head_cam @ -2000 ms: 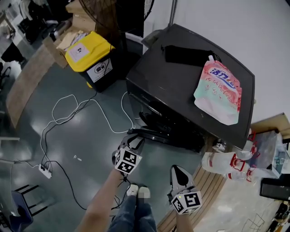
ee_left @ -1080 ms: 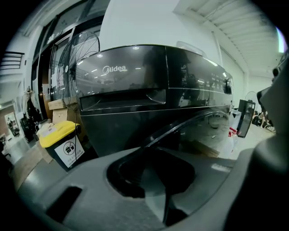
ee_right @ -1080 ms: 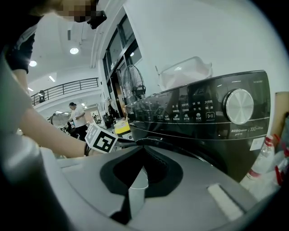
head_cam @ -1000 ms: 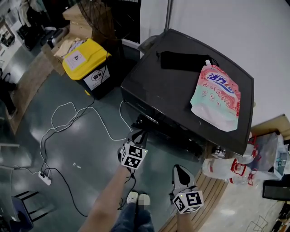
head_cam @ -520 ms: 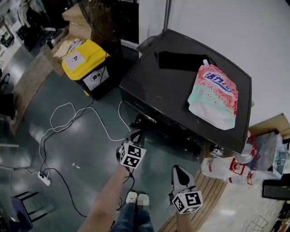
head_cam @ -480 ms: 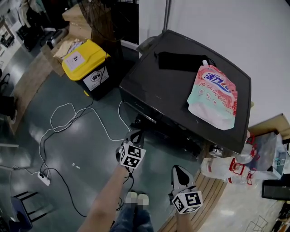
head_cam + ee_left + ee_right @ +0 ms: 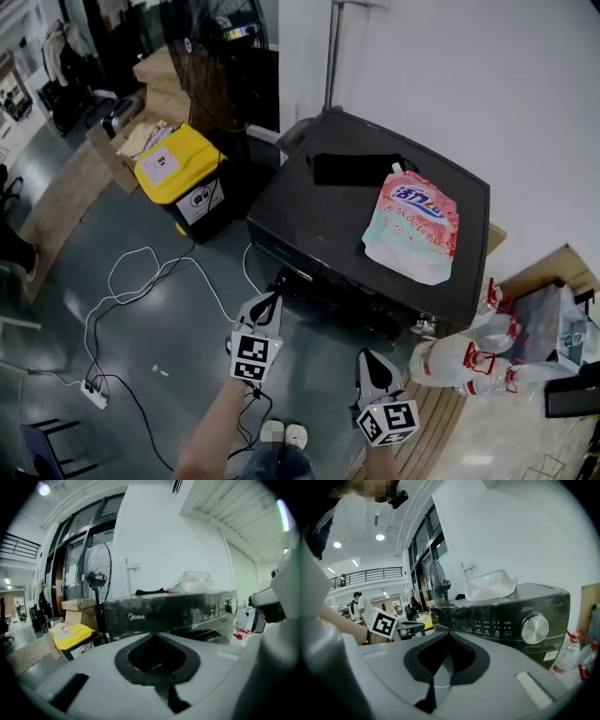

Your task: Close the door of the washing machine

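Note:
The black front-loading washing machine (image 7: 337, 216) stands against the white wall. A pink detergent pouch (image 7: 412, 225) and a black cloth (image 7: 352, 167) lie on its top. Its lower front is dark from above, so I cannot tell how the door stands. My left gripper (image 7: 270, 302) hangs just before the machine's front left corner. Its jaws are shut with nothing between them (image 7: 152, 634), and they point at the control panel (image 7: 168, 613). My right gripper (image 7: 367, 359) is lower and to the right, also shut and empty (image 7: 449, 632). It faces the dial (image 7: 534, 629).
A yellow-lidded bin (image 7: 183, 164) and a standing fan (image 7: 220, 56) are left of the machine. White cables run over the floor to a power strip (image 7: 94, 392). Plastic bottles (image 7: 469, 361) lie at the machine's right, by a wooden board (image 7: 427, 436).
Both grippers have risen, the left one more, and it has come up off the machine's lower front. The head view has lifted and now shows more of the wall.

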Demonstrator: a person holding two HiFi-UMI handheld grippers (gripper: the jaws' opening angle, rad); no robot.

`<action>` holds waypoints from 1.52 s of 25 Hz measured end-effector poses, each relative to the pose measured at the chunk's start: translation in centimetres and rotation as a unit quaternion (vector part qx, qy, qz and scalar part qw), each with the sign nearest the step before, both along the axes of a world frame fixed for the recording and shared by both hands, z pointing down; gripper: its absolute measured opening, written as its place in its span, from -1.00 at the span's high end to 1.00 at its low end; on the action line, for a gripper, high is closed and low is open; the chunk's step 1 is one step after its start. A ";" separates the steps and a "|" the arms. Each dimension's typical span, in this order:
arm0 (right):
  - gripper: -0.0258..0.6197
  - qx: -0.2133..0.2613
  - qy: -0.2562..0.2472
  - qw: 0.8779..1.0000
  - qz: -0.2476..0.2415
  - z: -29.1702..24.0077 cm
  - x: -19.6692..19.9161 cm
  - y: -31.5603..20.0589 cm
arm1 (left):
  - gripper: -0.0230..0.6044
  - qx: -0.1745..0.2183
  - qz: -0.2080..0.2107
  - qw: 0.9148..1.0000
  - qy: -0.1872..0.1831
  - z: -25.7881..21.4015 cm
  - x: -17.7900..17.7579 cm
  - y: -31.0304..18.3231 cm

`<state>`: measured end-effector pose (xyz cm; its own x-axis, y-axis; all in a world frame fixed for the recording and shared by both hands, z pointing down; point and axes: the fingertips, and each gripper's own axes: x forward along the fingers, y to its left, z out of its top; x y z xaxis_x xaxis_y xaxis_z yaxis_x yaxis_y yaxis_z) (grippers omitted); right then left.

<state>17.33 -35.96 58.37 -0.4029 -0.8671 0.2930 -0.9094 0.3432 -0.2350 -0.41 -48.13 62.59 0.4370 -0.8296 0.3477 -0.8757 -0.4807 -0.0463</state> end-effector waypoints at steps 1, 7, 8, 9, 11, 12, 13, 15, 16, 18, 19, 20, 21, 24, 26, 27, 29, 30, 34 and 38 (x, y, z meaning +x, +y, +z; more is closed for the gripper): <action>0.88 0.009 -0.001 1.000 0.003 -1.1 0.2 -0.1 | 0.91 0.013 0.000 1.000 0.006 -2.0 -0.1 0.3; 0.88 0.071 -0.006 0.997 0.022 -9.3 0.9 0.1 | 0.91 0.098 0.003 0.994 0.044 -14.9 -0.2 2.8; 0.88 0.082 -0.007 0.996 0.025 -10.7 1.0 0.3 | 0.91 0.112 0.003 0.992 0.049 -16.9 -0.3 3.3; 0.88 0.093 -0.008 0.995 0.028 -12.1 1.0 0.6 | 0.91 0.124 0.002 0.991 0.055 -18.8 -0.5 3.9; 0.88 0.115 -0.010 0.993 0.035 -14.9 1.1 1.2 | 0.91 0.142 0.001 0.988 0.065 -22.3 -0.7 5.2; 0.88 0.128 -0.011 0.991 0.039 -16.3 1.3 1.4 | 0.91 0.153 0.001 0.986 0.070 -24.0 -0.7 5.7; 0.88 0.141 -0.012 0.989 0.042 -17.6 1.6 1.6 | 0.91 0.164 0.003 0.984 0.074 -25.7 -0.6 6.2; 0.88 0.163 -0.012 0.985 0.048 -20.0 2.0 2.2 | 0.91 0.181 0.002 0.980 0.078 -28.4 -0.7 7.6; 0.88 0.171 -0.013 0.984 0.051 -21.0 2.2 2.8 | 0.91 0.184 0.000 0.980 0.078 -29.4 -0.8 8.5; 0.88 0.185 -0.014 0.981 0.056 -22.8 2.4 4.0 | 0.91 0.185 -0.007 0.979 0.081 -30.8 -1.1 10.3; 0.88 0.192 -0.014 0.980 0.058 -23.6 2.5 4.5 | 0.91 0.185 -0.010 0.979 0.084 -31.2 -1.1 11.0; 0.88 0.199 -0.014 0.978 0.060 -24.4 2.7 4.8 | 0.91 0.185 -0.012 0.979 0.090 -31.6 -1.2 11.7; 0.88 0.207 -0.013 0.976 0.062 -25.2 2.8 5.2 | 0.91 0.186 -0.012 0.978 0.095 -32.0 -1.1 12.4; 0.88 0.221 -0.014 0.973 0.067 -26.6 2.9 6.4 | 0.91 0.190 -0.011 0.976 0.106 -32.4 -1.2 14.6; 0.88 0.226 -0.014 0.971 0.070 -27.1 3.0 7.0 | 0.91 0.196 -0.009 0.975 0.103 -32.6 -1.2 15.6; 0.88 0.228 -0.014 0.971 0.071 -27.2 3.0 7.3 | 0.91 0.200 -0.007 0.975 0.100 -32.8 -1.2 15.9; 0.88 0.228 -0.015 0.971 0.074 -27.2 3.0 7.8 | 0.91 0.205 0.000 0.974 0.097 -33.3 -1.1 16.4; 0.88 0.228 -0.016 0.971 0.075 -27.1 3.0 8.0 | 0.91 0.207 0.002 0.974 0.096 -33.4 -1.1 16.5; 0.88 0.226 -0.015 0.971 0.081 -27.0 3.0 8.5 | 0.91 0.210 0.010 0.973 0.093 -33.9 -1.0 16.9; 0.88 0.227 -0.012 0.970 0.088 -27.1 3.4 8.7 | 0.91 0.210 0.013 0.973 0.092 -33.9 -1.0 17.3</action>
